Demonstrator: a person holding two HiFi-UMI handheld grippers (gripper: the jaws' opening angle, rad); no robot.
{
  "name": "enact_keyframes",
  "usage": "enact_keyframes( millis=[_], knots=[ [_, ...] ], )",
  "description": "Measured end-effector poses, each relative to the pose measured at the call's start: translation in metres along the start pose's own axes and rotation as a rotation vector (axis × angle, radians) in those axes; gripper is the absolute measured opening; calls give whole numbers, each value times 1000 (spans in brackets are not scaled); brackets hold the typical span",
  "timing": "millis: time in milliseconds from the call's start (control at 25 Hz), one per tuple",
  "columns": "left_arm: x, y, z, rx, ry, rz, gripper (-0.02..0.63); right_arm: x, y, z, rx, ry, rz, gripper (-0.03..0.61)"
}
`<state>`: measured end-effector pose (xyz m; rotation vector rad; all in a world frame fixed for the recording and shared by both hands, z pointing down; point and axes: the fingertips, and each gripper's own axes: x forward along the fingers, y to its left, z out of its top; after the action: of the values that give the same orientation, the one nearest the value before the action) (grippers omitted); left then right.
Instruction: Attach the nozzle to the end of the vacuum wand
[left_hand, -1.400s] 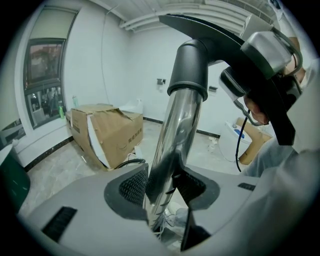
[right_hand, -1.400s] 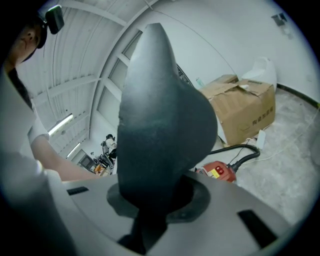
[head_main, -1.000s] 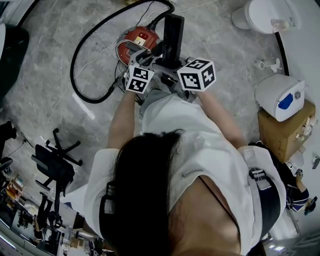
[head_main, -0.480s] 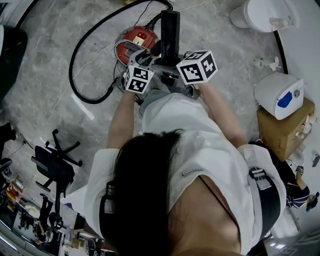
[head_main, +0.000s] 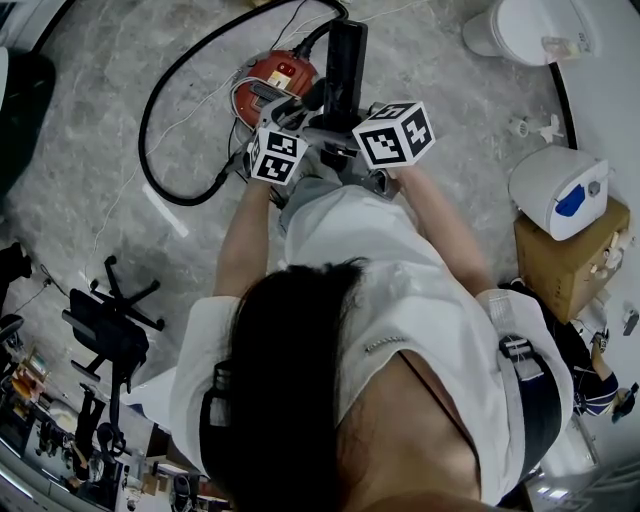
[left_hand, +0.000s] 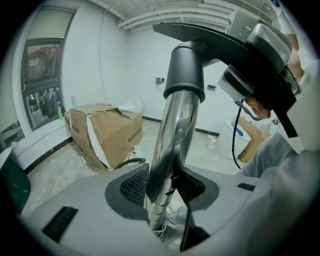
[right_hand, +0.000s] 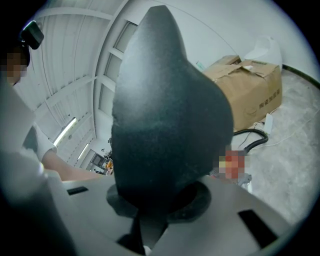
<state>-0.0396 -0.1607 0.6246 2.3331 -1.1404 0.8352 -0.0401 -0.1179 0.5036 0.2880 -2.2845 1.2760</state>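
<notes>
looks like a lab or workroom: bare white walls (left_hand: 125, 75), stone floor (head_main: 100, 120), cardboard box (head_main: 565, 268), cluttered bench (head_main: 50, 440)

White short-sleeved shirt (head_main: 400, 290), dark hair (head_main: 285, 370), black strap (head_main: 535, 400) with a buckle at the right shoulder. Left claw (left_hand: 167, 187) and right claw (right_hand: 155, 200) are grey-shelled, with dark textured pads (left_hand: 132, 186) – each bears a white cube (head_main: 278, 158) with black square markers

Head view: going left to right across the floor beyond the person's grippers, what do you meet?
Black hose loop → red vacuum body → black nozzle → white machine with a blue patch.
</notes>
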Motion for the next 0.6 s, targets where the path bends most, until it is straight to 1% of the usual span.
enact_keyframes(
  millis=[120,280,360,440,600],
  knots=[
    [0,0,-1,7,3,-8,160,1,-2,-3,-30,23,-11,94],
    [4,-3,-5,9,18,-15,160,0,-11,-11,-122,85,-54,94],
    [4,-3,-6,5,21,-14,160,0,-13,-12,-143,96,-60,94],
    [5,-1,-5,3,21,-16,160,0,-14,-10,-137,80,-54,97],
    [9,1,-4,-6,19,-18,161,-1,-18,-5,-93,30,-47,100]
  ],
)
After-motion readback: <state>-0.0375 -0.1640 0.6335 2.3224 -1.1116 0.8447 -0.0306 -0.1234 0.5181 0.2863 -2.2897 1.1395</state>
